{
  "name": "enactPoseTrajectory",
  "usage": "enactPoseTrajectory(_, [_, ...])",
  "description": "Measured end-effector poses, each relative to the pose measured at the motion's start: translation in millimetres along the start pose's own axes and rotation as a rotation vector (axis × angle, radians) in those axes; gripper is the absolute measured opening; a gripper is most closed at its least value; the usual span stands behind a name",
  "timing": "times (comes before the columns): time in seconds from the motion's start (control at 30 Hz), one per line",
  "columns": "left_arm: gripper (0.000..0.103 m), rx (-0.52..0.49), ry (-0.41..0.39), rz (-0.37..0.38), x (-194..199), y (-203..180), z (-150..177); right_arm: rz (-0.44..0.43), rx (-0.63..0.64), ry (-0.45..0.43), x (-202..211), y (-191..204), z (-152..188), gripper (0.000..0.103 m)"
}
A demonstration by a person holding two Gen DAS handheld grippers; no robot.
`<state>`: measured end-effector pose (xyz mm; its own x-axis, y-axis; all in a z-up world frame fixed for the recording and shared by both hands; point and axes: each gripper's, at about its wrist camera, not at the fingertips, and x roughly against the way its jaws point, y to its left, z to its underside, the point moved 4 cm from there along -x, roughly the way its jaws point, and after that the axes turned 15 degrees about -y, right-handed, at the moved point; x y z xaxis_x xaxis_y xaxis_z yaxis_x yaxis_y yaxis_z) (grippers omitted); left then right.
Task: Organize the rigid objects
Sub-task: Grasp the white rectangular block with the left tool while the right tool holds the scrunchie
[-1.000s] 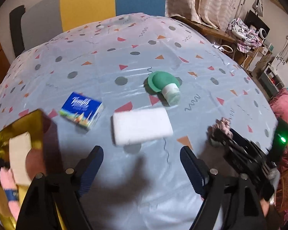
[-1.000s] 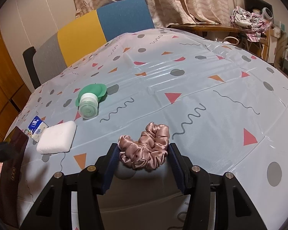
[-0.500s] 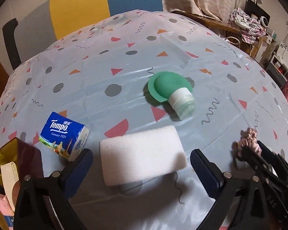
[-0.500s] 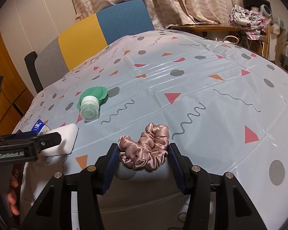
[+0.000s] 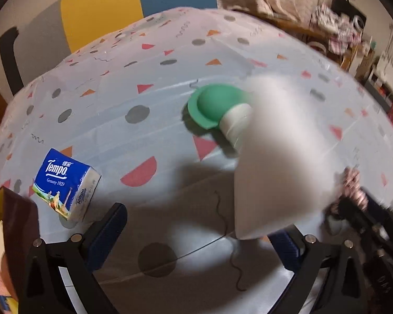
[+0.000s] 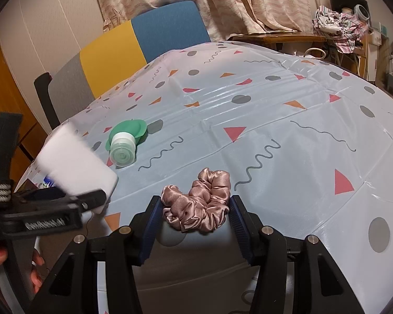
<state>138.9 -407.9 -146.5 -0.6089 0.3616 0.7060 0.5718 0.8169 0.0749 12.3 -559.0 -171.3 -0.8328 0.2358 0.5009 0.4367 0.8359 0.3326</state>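
A white sponge [image 5: 280, 162] stands tipped up and blurred over the right finger of my left gripper [image 5: 196, 225], whose jaws are wide open with only tablecloth between them. From the right wrist view the sponge [image 6: 73, 159] leans on that gripper's finger [image 6: 91, 198]. A green squeeze bottle with a white cap [image 5: 217, 107] lies just behind it. A blue Tempo tissue pack [image 5: 65, 183] lies by the left finger. My right gripper [image 6: 194, 217] is shut on a pink satin scrunchie [image 6: 199, 204] low over the table.
A gold box with a dark flap [image 5: 18, 230] sits at the table's left edge. A grey, yellow and blue chair [image 6: 133, 41] stands behind the patterned tablecloth [image 6: 275, 104]. A hand [image 6: 36, 269] holds the left gripper. Cluttered shelves fill the far right.
The left gripper spread wider and came down closer over the sponge. The sponge, flat on the cloth before, has flipped up onto the right finger. The right gripper and scrunchie have not moved.
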Motion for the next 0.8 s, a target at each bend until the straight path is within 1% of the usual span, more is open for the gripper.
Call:
enactPoseTrajectory(0.03, [0.103,-0.006,0.001,-0.004,-0.5,-0.2,0.7,0.000,0.000,0.000,0.0,0.1,0.0,0.053])
enactPoseTrajectory(0.13, [0.103,0.034,-0.014,0.007,1.6,4.9,-0.5,0.001,0.001,0.000,-0.1,0.1,0.1,0.053])
enactPoseTrajectory(0.17, [0.103,0.056,-0.045,0.009,5.8,6.9,-4.7,0.001,0.001,0.000,-0.1,0.1,0.0,0.053])
enactPoseTrajectory(0.23, [0.102,0.060,-0.084,0.014,12.2,6.2,-10.3,0.001,0.001,0.000,-0.1,0.0,0.0,0.053])
enactPoseTrajectory(0.33, [0.101,-0.026,-0.125,0.017,20.3,-10.2,-16.7,0.000,0.000,0.000,-0.1,0.0,0.0,0.053])
enactPoseTrajectory(0.4, [0.100,-0.110,-0.122,0.019,21.5,-26.0,-17.0,-0.001,-0.003,-0.002,0.3,-0.2,0.1,0.053])
enactPoseTrajectory(0.47, [0.090,-0.166,-0.091,0.055,20.5,-41.5,-12.9,-0.002,-0.009,-0.004,0.6,-1.0,0.0,0.053])
enactPoseTrajectory(0.5, [0.086,-0.172,-0.074,0.067,20.2,-45.0,-10.6,-0.002,-0.013,-0.006,0.9,-1.8,-0.2,0.051])
enactPoseTrajectory(0.53, [0.082,-0.164,-0.054,0.079,18.9,-46.3,-8.6,0.000,-0.020,-0.010,1.6,-3.0,-0.3,0.049])
enactPoseTrajectory(0.6, [0.078,-0.076,0.005,0.104,15.0,-40.8,-2.2,0.010,-0.047,-0.025,4.1,-8.3,-1.2,0.048])
enactPoseTrajectory(0.63, [0.071,-0.016,0.024,0.132,14.6,-36.7,-0.4,0.015,-0.060,-0.032,5.5,-10.9,-1.4,0.047])
enactPoseTrajectory(0.67, [0.067,0.061,0.039,0.183,15.9,-31.8,1.6,0.019,-0.076,-0.040,7.0,-13.9,-1.7,0.047])
enactPoseTrajectory(0.73, [0.066,0.149,0.036,0.232,23.2,-24.2,4.5,0.027,-0.105,-0.053,9.4,-19.3,-2.2,0.047])
enactPoseTrajectory(0.8, [0.066,0.180,0.007,0.272,35.1,-19.6,9.1,0.024,-0.119,-0.056,9.7,-21.3,-2.6,0.047])
